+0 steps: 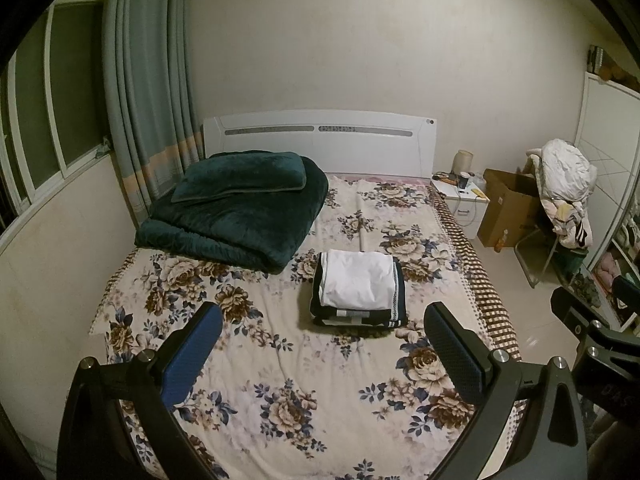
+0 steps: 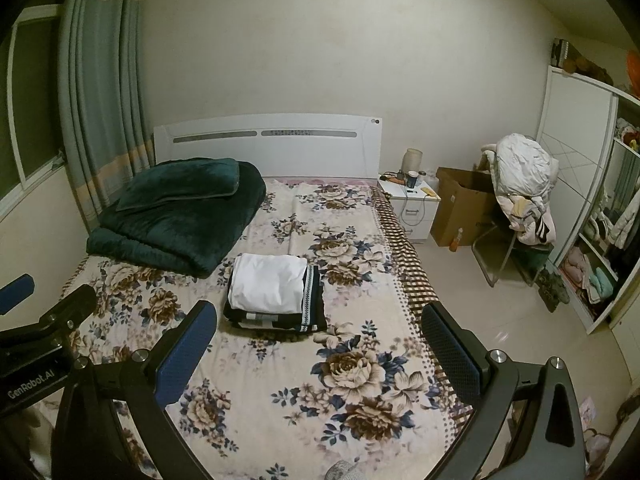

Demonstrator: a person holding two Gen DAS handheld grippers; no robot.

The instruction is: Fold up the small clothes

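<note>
A stack of folded clothes (image 1: 358, 290) lies in the middle of the floral bed sheet (image 1: 280, 380), with a white garment on top of dark striped ones. The stack also shows in the right wrist view (image 2: 274, 294). My left gripper (image 1: 324, 316) is open and empty, held above the near part of the bed, short of the stack. My right gripper (image 2: 320, 316) is open and empty, held near the bed's right side, also short of the stack. Part of the right gripper shows at the left wrist view's right edge (image 1: 592, 328).
A folded dark green quilt with a pillow (image 1: 236, 208) lies at the head of the bed, left. A white nightstand (image 1: 464, 200), a cardboard box (image 1: 508, 208) and a chair piled with clothes (image 1: 564, 196) stand to the right. A wardrobe (image 2: 592, 216) is at the far right.
</note>
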